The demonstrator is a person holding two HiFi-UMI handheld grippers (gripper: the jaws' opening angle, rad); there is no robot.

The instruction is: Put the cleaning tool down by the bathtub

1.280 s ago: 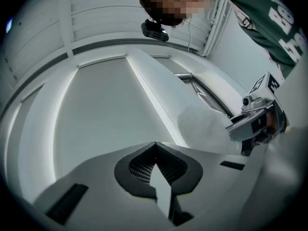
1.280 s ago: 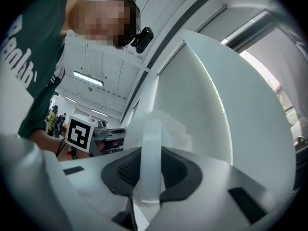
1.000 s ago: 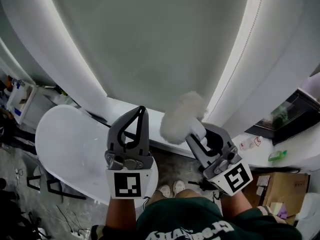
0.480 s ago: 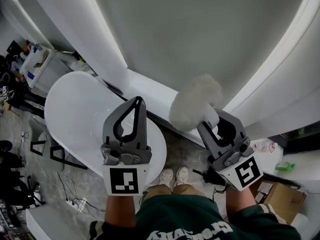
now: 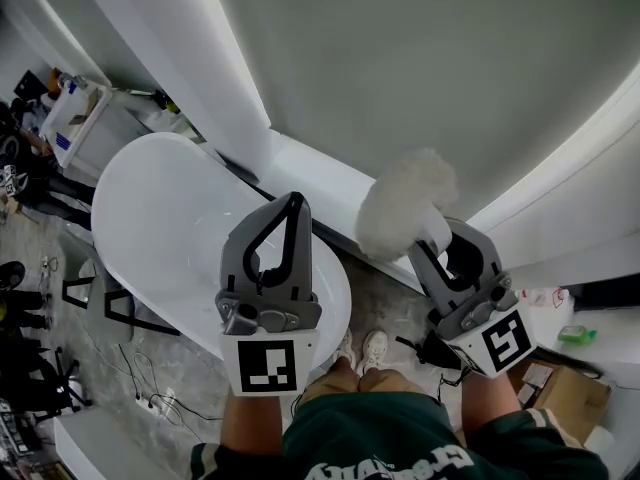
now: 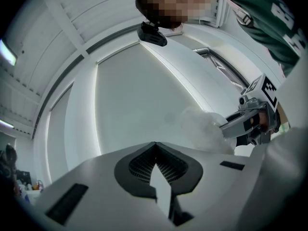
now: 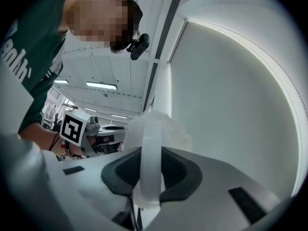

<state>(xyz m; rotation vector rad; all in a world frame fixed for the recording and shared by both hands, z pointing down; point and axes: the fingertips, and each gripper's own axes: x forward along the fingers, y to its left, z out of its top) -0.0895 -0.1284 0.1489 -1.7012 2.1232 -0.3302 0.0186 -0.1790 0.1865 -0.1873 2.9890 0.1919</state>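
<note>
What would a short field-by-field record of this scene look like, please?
Tool: fluffy white duster with white plastic handle
Holder: right tongs, shut on the handle
Other hand: left tongs, shut, empty
Fixture: white oval bathtub, below the left tongs in the head view
Task status: duster not yet set down
</note>
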